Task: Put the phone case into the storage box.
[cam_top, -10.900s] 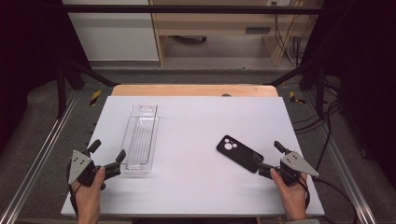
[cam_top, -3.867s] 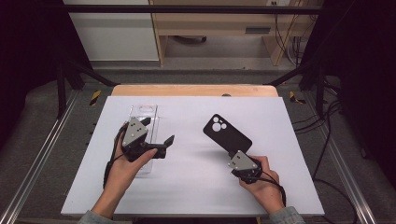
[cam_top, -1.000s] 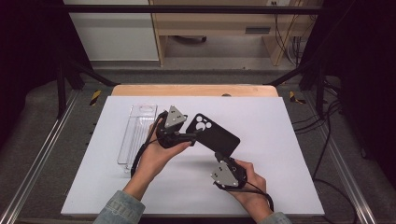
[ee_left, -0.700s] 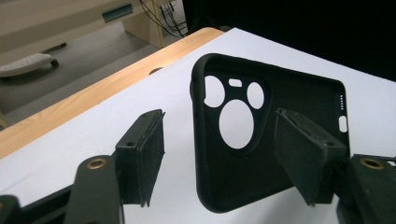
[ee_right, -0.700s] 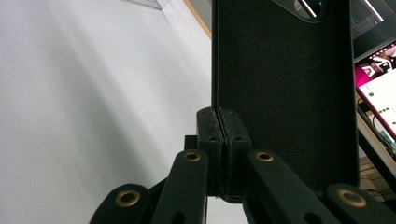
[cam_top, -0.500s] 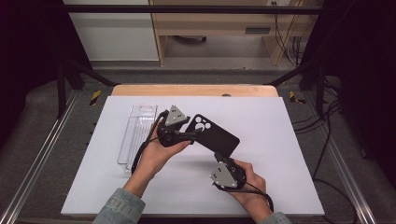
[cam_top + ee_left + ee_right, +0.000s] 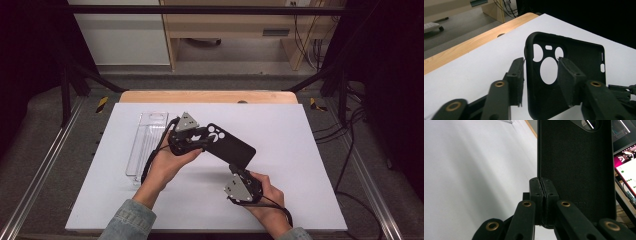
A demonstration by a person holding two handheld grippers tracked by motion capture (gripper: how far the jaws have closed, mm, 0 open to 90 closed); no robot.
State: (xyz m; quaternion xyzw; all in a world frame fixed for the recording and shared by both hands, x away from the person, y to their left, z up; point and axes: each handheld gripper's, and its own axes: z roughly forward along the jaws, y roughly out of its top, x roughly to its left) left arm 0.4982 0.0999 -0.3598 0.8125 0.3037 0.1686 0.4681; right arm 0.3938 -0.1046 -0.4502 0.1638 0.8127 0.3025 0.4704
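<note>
While right-clamped, phone case (image 7: 231,148) (left jaws closing)

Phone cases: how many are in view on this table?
2. A black phone case is held up above the white table between the right gripper and left gripper. A clear case lies flat on the table's left side. Nothing else looks hidden.

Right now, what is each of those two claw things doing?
Left gripper: jaws just closing around the black phone case, not yet pressing.
Right gripper: shut on the case's edge.
</note>
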